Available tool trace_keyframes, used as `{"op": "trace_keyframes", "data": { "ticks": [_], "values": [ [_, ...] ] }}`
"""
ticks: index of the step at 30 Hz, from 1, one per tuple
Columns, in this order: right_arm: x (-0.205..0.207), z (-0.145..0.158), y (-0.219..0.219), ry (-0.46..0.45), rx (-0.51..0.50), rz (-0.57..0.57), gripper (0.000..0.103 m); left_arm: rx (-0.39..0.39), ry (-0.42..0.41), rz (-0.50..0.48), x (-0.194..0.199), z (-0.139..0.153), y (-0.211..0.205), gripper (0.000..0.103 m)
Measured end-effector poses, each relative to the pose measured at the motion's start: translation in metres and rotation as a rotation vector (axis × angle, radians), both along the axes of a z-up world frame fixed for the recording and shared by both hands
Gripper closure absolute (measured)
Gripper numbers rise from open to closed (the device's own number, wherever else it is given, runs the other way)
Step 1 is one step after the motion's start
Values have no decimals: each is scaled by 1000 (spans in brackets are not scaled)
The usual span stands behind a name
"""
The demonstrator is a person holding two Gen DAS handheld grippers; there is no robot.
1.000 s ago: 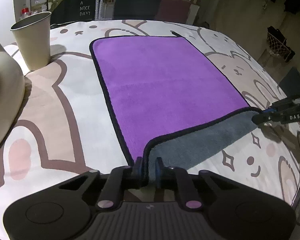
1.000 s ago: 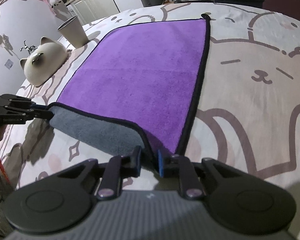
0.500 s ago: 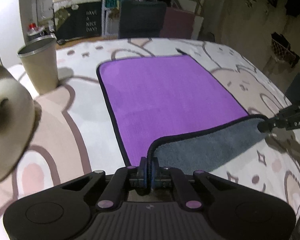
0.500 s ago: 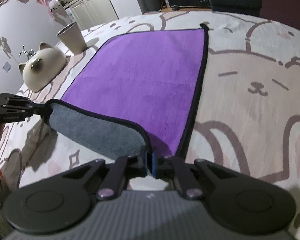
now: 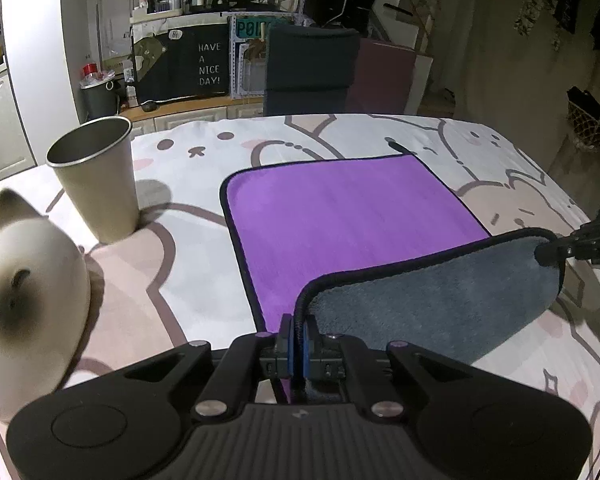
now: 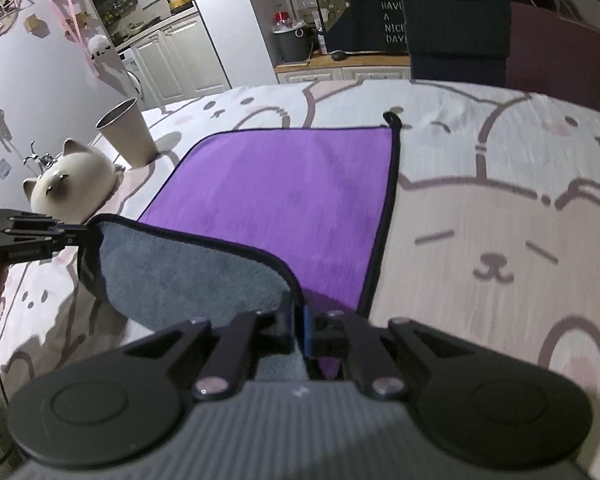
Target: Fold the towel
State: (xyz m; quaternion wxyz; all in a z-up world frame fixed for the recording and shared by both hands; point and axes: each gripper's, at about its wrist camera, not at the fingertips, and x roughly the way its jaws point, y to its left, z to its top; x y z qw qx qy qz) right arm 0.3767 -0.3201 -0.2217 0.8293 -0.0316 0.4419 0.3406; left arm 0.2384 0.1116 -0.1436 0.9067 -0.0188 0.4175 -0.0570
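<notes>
The left hand-held gripper is pinched tight on the near left corner of the towel; the right hand-held gripper is pinched tight on the near right corner; both corners are lifted off the bench, so the near edge curls up and shows its grey underside; the rest of the towel lies flat, purple side up, on the bench's cloth with cartoon bears; its black trim runs all around, with a small loop at the far right corner; to the left sits a white cat-shaped pot; just behind it stands a tall metal cup; far back, a dark sign reads HAVE A NICE DAY.
</notes>
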Motion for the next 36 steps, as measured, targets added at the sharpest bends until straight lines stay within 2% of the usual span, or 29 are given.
{"op": "trace_keyframes", "data": {
  "ticks": [10, 22, 36],
  "values": [
    [50, 7, 15, -24, 20, -33, 98, 6, -24, 32, 46, 4, 10, 99],
    [109, 16, 43, -55, -2, -48, 98, 21, -35, 66, 104, 8, 25, 99],
    [161, 8, 63, -65, -33, -85, 98, 46, -14, 95, 160, 5, 29, 99]
  ]
}}
